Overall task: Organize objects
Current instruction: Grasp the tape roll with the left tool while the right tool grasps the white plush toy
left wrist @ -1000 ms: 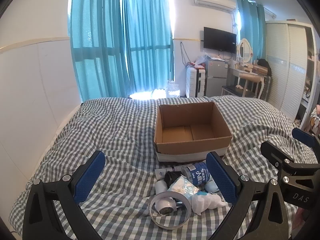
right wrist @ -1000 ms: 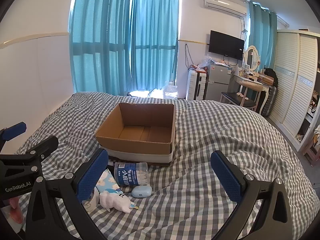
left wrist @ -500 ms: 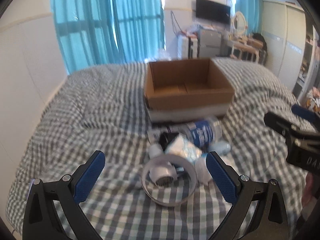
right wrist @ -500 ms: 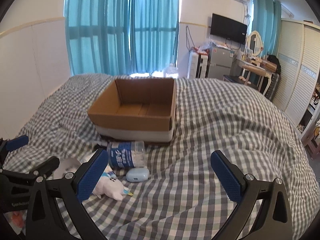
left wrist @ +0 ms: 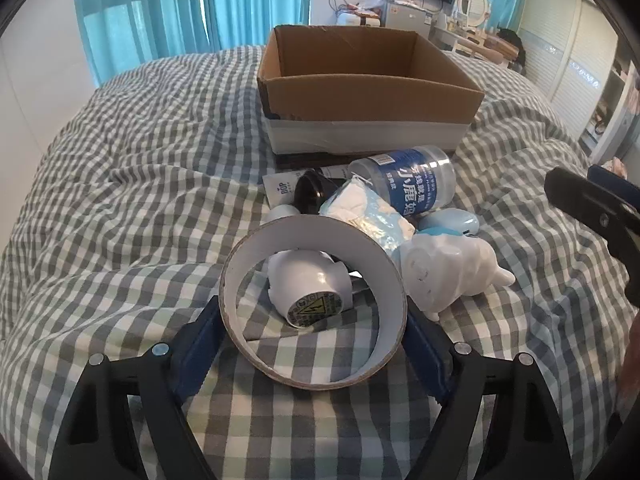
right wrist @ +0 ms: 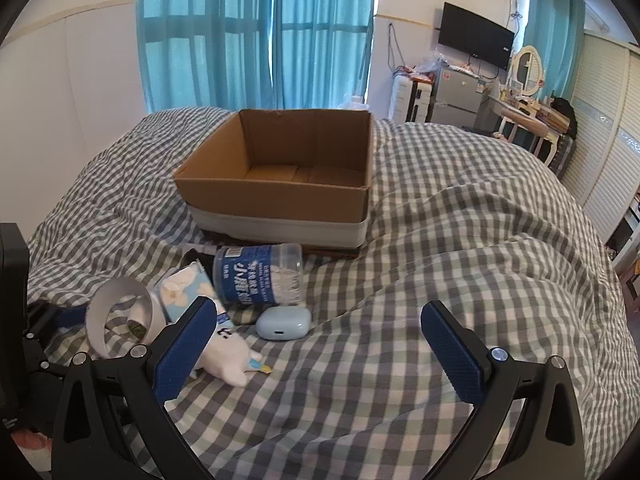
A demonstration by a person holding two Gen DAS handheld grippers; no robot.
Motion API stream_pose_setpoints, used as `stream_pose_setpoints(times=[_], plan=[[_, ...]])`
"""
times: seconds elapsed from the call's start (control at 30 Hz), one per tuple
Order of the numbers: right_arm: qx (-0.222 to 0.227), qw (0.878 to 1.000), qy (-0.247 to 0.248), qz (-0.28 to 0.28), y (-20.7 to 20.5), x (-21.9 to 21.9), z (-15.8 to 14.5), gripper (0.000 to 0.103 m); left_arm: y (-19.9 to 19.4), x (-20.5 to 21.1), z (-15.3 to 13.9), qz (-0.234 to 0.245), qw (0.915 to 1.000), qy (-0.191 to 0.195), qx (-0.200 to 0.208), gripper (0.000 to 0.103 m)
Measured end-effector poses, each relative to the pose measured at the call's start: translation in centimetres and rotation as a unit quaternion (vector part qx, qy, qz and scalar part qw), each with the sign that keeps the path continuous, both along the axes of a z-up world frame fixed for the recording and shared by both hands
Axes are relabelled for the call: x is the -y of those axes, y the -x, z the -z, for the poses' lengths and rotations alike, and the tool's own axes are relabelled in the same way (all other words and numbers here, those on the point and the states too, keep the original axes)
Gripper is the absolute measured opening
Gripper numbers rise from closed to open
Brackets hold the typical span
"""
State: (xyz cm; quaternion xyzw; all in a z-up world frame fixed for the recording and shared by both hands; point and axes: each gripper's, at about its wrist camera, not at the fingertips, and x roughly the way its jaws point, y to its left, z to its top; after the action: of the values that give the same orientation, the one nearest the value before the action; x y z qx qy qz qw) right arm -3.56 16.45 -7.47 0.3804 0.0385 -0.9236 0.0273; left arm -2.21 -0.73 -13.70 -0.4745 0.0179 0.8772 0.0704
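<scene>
My left gripper (left wrist: 314,344) sits low over the checked bedcover (left wrist: 120,184), angled forward and down. Its blue pads (left wrist: 196,354) press both outer sides of the white tape ring (left wrist: 314,300), which stands on edge, tilted toward me; I judge the ring clamped between them. Through the ring's hole I see a white charger plug (left wrist: 308,286) lying on the cover.

My right gripper (right wrist: 320,350) hovers above the cover, fingers spread wide, holding nothing. Its left pad (right wrist: 186,344) overlaps a white plush toy (right wrist: 232,364) in view; whether they touch I cannot tell.

The clutter lies bunched just ahead of the left gripper: tissue pack (left wrist: 368,208), cotton-swab jar (left wrist: 404,186) on its side, pale blue earbud case (right wrist: 283,322), a black item (left wrist: 312,192) I cannot identify. The jar lies near the front wall of the open cardboard box (left wrist: 372,92), which holds nothing I can see.

Right of the clutter the cover runs open and rumpled to the bed's far edge. Curtains (right wrist: 256,32) and wardrobe (right wrist: 604,128) stand well apart.
</scene>
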Motion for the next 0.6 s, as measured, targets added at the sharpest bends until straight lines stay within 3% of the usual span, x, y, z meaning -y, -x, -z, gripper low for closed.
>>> stream_pose_setpoints(times=[0.17,0.27,0.43,0.6], plan=[[0.010,1.000,0.020,-0.015,-0.1,1.5,0.0,0.103,-0.2,0.8,-2.1,-0.009,0.9989,0.022,-0.040,0.085],[0.025,0.999,0.008,-0.029,0.3,3.1,0.8,0.103,0.1,2.5,-3.2,-0.030,0.9969,0.045,-0.058,0.085],[0.065,0.997,-0.006,-0.051,1.2,5.3,3.1,0.099,0.6,5.3,-3.0,-0.063,0.9949,0.050,-0.060,0.085],[0.100,0.993,-0.009,-0.064,1.8,6.6,5.1,0.084,1.0,6.1,-2.6,-0.064,0.9957,0.038,-0.055,0.085]])
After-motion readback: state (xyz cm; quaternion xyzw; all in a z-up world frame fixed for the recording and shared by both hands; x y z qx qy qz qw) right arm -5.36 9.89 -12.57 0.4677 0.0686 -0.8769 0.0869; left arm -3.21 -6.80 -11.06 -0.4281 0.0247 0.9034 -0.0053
